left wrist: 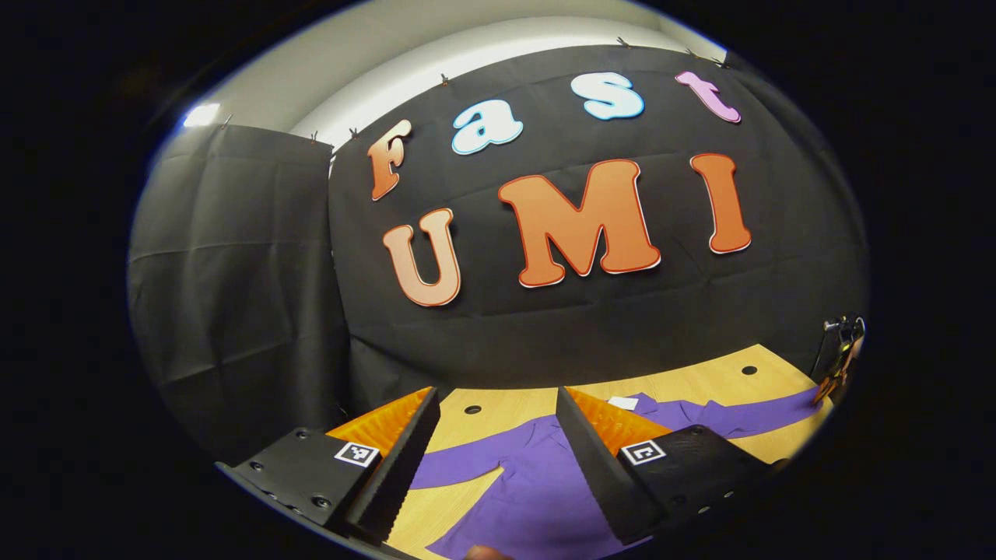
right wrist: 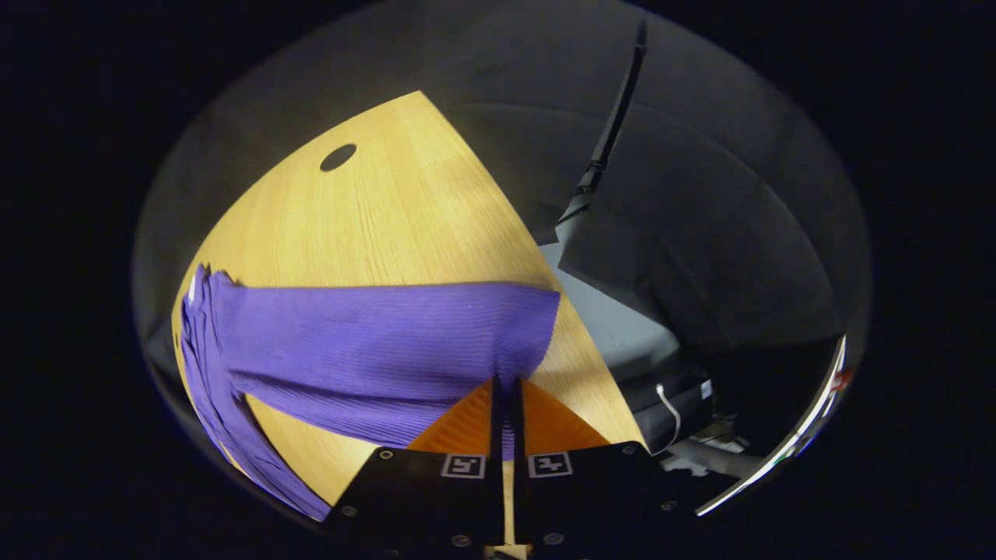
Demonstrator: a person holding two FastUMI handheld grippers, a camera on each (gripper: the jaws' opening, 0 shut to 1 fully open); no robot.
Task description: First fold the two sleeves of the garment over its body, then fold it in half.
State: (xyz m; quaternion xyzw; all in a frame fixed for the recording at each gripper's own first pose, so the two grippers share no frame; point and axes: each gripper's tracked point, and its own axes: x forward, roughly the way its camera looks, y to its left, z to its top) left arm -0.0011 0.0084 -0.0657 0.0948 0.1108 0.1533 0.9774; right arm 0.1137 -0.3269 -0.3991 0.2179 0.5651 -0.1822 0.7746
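Right gripper fingers pinch the purple sleeve — left gripper fingers wide; garment partly hidden.

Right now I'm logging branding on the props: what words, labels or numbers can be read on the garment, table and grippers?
Garment, neck tag: white, too small to read.
Left gripper, markers: square coded patterns, no words or numbers.
Right gripper, markers: square coded patterns, no words or numbers.
Table: no text.
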